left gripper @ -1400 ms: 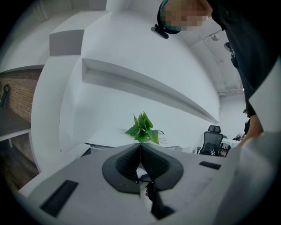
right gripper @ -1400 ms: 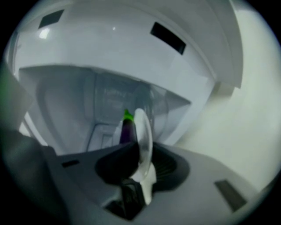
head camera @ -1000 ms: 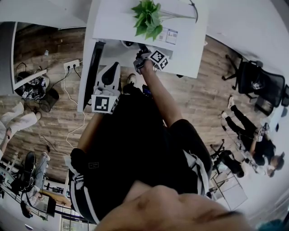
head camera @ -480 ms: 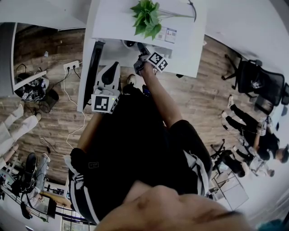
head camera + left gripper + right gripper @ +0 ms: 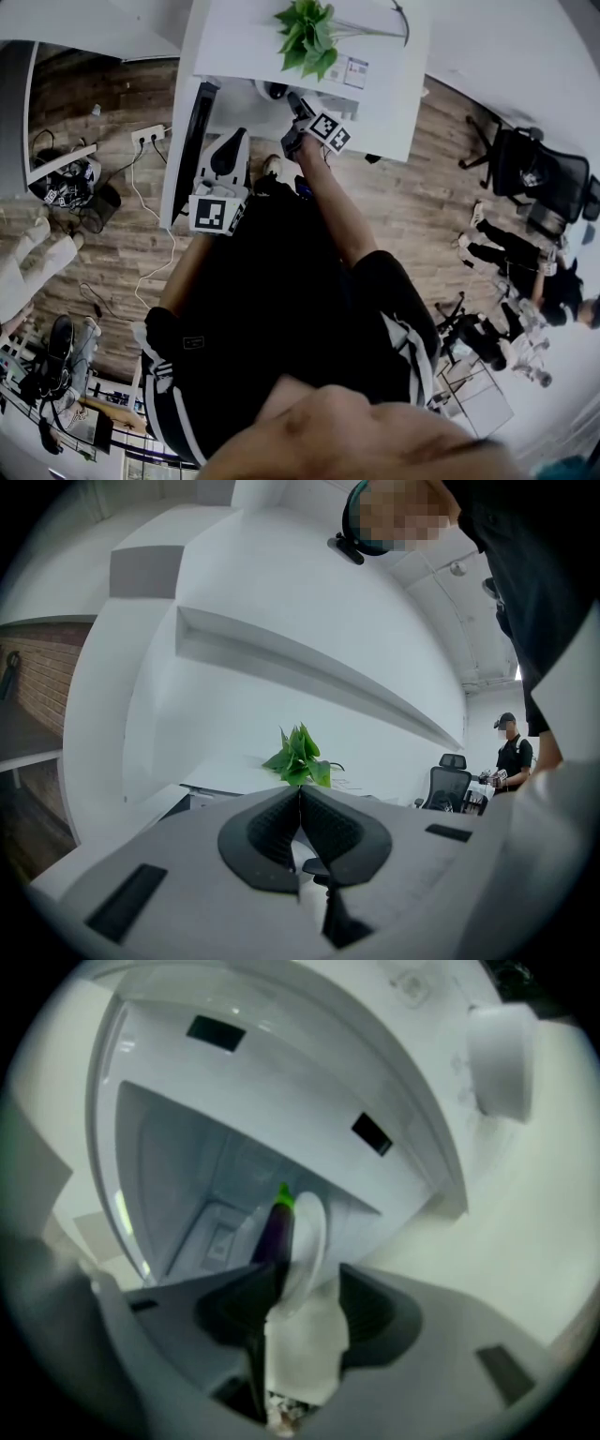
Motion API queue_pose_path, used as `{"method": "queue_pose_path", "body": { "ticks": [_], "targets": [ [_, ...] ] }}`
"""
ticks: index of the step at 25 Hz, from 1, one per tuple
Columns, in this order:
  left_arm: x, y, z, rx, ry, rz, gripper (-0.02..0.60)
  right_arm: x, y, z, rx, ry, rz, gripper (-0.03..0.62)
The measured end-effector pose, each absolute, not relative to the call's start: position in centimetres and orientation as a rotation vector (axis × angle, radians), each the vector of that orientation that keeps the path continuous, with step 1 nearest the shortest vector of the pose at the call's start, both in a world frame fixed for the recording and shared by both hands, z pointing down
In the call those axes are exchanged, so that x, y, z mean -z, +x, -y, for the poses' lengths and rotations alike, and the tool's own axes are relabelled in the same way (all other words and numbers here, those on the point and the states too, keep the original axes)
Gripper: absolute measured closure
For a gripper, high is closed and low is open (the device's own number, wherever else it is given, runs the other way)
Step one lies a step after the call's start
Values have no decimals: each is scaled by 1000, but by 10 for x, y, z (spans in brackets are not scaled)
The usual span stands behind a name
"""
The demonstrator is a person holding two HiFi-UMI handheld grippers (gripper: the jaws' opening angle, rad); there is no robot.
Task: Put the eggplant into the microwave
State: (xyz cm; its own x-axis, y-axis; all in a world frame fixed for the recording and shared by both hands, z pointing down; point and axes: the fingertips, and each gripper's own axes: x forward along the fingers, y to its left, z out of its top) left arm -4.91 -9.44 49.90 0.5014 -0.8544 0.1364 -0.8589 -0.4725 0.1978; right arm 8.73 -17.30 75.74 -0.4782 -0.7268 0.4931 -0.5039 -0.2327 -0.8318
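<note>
1. Table [image 5: 394, 84]: white top seen from above, bearing a leafy green plant [image 5: 307, 39] near its far edge.
2. Microwave [image 5: 187, 1176]: white cavity open towards the right gripper, with a round white knob [image 5: 502, 1058] on the front panel beside the opening. In the head view its dark door [image 5: 192, 150] stands swung out at the table's left edge.
3. Left gripper [image 5: 300, 794]: held roughly level, well apart from the cavity, facing the plant. Its jaws are pressed together with nothing between them.
4. Right gripper [image 5: 311, 1277]: tilted downwards into the microwave opening. Its jaws are opening; the near rim of a plate lies between them, with the right pad standing clear of it.
5. Plate [image 5: 307, 1237]: white, seen nearly edge-on, reaching from between the right gripper's jaws into the cavity.
6. Eggplant [image 5: 275, 1227]: dark purple with a bright green stem end. It lies on the plate inside the cavity, stem end pointing towards the back wall.
</note>
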Motion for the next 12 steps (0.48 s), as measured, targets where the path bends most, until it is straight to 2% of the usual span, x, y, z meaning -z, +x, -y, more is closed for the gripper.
{"method": "queue_pose_path", "body": {
  "ticks": [6,7,9,12],
  "targets": [
    [-501,-48,93,-30,2505,1454,546,-743,100,159,1570,-1711,-2127,383],
    [-500,-48,93,-27,2506,1456,546,-739,101,157,1478,-1774,-2236,416],
    [-500,-48,93,-26,2512,1459,546,-730,100,153,1276,-1876,-2451,530],
    [-499,-48,93,-29,2513,1467,546,-723,87,146,1149,-1879,-2627,553]
  ]
}}
